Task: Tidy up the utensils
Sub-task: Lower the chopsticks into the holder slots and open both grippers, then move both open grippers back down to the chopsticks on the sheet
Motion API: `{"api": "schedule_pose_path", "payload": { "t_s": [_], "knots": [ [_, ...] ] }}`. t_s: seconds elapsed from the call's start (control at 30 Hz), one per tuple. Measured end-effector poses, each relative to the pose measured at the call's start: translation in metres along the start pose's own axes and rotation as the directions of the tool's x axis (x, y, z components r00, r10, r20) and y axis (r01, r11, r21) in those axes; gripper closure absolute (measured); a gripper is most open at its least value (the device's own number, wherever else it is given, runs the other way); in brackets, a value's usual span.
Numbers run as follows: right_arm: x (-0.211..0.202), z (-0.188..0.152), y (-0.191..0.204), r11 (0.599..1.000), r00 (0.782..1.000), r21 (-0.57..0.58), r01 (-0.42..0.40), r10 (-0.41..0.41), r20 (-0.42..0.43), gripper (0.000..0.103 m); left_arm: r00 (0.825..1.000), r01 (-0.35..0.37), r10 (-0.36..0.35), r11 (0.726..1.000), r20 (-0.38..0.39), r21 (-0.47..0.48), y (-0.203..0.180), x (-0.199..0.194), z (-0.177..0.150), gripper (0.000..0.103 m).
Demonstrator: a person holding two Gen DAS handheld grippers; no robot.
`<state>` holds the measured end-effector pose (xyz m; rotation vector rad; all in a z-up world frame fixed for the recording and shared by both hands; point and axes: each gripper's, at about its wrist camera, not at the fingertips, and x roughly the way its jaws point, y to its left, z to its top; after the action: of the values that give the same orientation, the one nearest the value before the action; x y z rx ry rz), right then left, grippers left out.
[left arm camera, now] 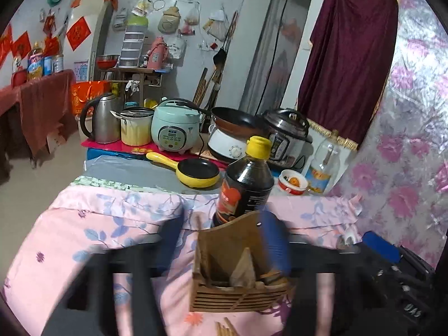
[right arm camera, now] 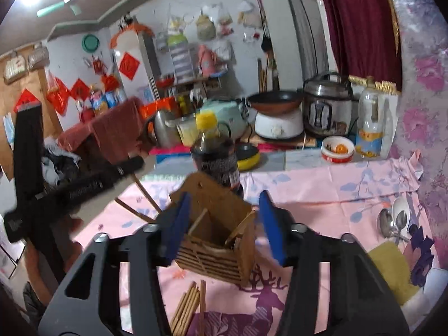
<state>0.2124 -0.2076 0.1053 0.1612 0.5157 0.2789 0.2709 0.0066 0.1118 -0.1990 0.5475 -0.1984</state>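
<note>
While chopsticks point(right arm camera: 187, 312) lie lengthwise at the tablecloth's point(right arm camera: 322, 184) near edge, the right gripper point(right arm camera: 224, 229) straddles the upright wooden holder point(right arm camera: 215, 240), jaws wide, not gripping.

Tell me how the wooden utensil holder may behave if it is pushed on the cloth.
The wooden holder looks stiff and probably light: thin slatted wood, nearly empty. Its tall back and the soft cloth may let it tip instead of sliding. The bottle behind could stop it.

Slatted matt wooden utensil holder point(right arm camera: 215, 240); bare wood chopsticks point(right arm camera: 187, 310); glossy metal spoons point(right arm camera: 390, 222); soft floral cloth point(right arm camera: 322, 193); glossy dark plastic bottle point(left arm camera: 246, 184).
</note>
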Motion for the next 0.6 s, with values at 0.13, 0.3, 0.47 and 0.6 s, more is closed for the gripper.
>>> {"api": "schedule_pose_path", "payload": {
  "t_s": [0.13, 0.3, 0.47, 0.6],
  "knots": [
    [-0.018, 0.007, -0.001, 0.999, 0.999, 0.017, -0.036, 0.035, 0.037, 0.046, 0.998, -0.055, 0.055, 0.998, 0.033, 0.000, 0.002, -0.021, -0.005, 0.014],
    [-0.039, 0.009, -0.007, 0.990, 0.995, 0.123, -0.075, 0.066, 0.078, 0.014, 0.996, -0.081, 0.084, 0.994, 0.028, -0.076, 0.021, -0.048, -0.018, 0.005],
    [-0.045, -0.011, -0.010, 0.982, 0.996, 0.165, -0.093, 0.093, 0.006, 0.009, 0.987, -0.161, 0.161, 0.986, -0.015, -0.044, 0.032, -0.069, -0.050, 0.006],
    [-0.047, -0.040, -0.010, 0.988, 0.996, 0.147, -0.038, 0.049, -0.075, 0.009, 0.982, -0.180, 0.179, 0.984, -0.065, -0.008, 0.040, -0.079, -0.099, 0.005]
  ]
}}
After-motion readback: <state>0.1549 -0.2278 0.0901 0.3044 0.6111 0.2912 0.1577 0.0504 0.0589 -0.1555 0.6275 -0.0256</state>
